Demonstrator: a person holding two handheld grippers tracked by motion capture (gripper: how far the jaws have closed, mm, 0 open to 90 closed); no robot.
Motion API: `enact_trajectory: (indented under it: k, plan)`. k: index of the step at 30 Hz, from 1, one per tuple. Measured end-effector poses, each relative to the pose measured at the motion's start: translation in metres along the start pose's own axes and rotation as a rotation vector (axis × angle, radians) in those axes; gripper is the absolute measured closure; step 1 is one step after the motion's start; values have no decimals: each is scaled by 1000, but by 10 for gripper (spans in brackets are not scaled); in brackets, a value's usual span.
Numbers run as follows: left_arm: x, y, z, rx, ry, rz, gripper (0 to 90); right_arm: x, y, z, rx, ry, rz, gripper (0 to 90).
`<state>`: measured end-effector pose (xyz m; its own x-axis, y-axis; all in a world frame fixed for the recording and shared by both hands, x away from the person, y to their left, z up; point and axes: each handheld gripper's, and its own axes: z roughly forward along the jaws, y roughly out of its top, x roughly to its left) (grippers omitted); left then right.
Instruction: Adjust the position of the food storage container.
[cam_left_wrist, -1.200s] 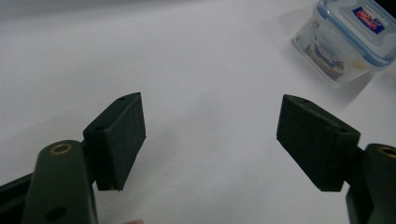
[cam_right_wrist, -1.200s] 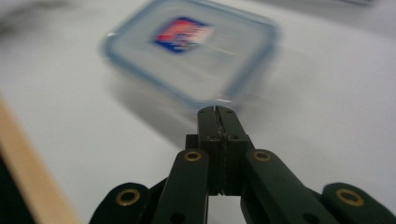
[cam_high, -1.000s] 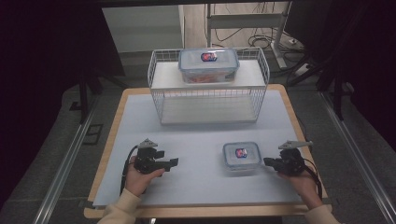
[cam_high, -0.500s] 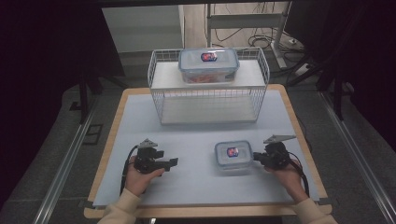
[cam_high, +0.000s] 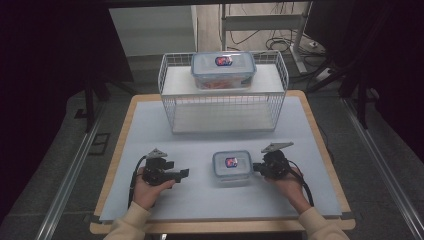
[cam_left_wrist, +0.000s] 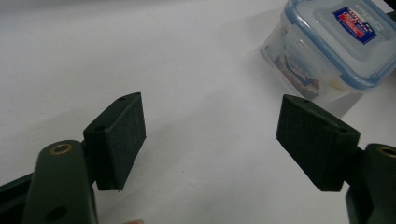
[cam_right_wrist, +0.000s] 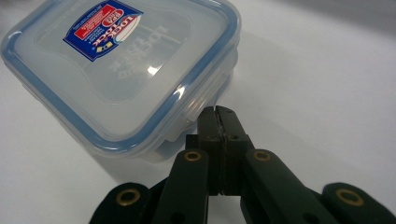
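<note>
A small clear container (cam_high: 231, 167) with a blue-rimmed lid and a red-and-blue label sits on the white table mat. My right gripper (cam_high: 256, 167) is level with its right side. In the right gripper view the two jaws are pressed together with nothing between them, and my right gripper (cam_right_wrist: 217, 114) has its tip against the latch side of the small container (cam_right_wrist: 121, 70). My left gripper (cam_high: 184, 173) rests to the left, apart from the container, jaws pointing right. Its view shows my left gripper (cam_left_wrist: 210, 135) wide open on bare mat, with the small container (cam_left_wrist: 336, 46) farther off.
A white wire rack (cam_high: 222, 107) stands at the back of the table, with a larger lidded container (cam_high: 223, 70) on its top shelf. The wooden table edge (cam_high: 320, 135) frames the mat. Dark floor and metal rails lie on both sides.
My right gripper has moved left across the mat, and the small container has slid left ahead of it. The left gripper has stayed in place.
</note>
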<state>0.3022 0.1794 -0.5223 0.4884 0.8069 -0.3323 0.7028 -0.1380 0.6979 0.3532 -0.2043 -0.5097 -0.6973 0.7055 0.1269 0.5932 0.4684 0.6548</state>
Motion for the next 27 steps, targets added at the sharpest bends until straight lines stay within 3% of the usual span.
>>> enact_trajectory:
  k: [9, 19, 23, 27]
  plan:
    - [0, 0, -1, -1, -3, -2, 233, 2, 2, 4, -5, 20, 0, 894]
    - [1, 1, -4, -15, 4, -6, 234, -10, -3, -24, -78, 32, 53, 893]
    - [0, 2, -5, -21, -33, -22, 234, -13, -4, -30, -90, 54, 59, 894]
    - [-2, 2, -6, -22, -30, -11, 234, -14, -4, -31, -90, 63, 60, 893]
